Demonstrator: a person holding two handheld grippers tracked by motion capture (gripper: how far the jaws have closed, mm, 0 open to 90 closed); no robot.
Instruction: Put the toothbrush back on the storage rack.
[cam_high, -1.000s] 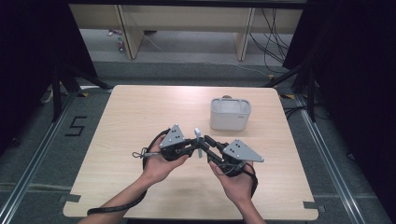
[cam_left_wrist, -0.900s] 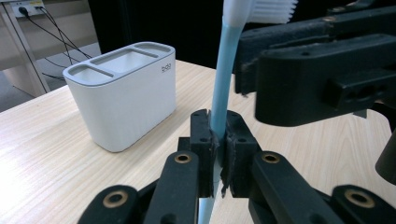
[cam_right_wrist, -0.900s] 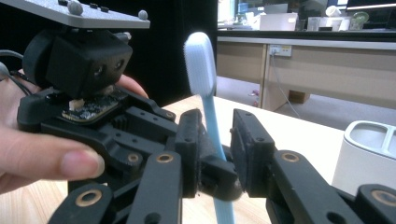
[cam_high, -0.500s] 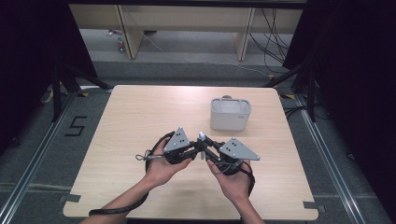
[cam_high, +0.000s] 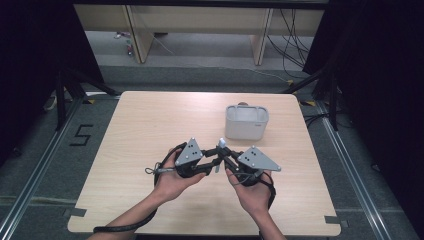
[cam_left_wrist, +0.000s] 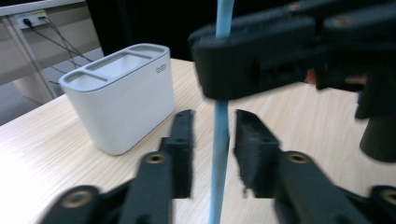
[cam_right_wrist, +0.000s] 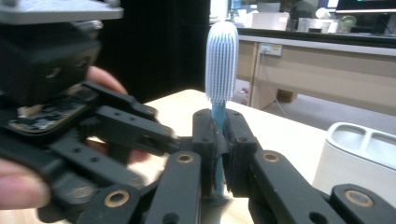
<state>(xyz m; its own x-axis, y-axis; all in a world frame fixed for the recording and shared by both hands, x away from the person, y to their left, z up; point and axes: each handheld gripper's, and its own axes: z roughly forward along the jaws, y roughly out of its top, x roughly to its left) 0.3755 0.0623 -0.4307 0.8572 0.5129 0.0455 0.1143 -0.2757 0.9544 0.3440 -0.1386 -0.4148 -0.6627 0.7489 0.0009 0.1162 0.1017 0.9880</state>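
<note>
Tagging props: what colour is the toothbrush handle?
Light blue handle, with a whitish bristle head; handle clearest in the left gripper view.

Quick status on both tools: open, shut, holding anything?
Left tool: jaws just opened, blue brush handle between them, untouched.
Right tool: just closed, clamped on the brush handle, bristles up.

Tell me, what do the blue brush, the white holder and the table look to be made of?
Brush: pale bristled head looks like soft silicone, moulded nubs in neat rows; blue handle seems smooth plastic. White holder: matte plastic probably, perhaps ceramic; rounded corners, even white, small printed mark. Table: light wood or wood-look laminate, with faint grain lines and a dull sheen.
</note>
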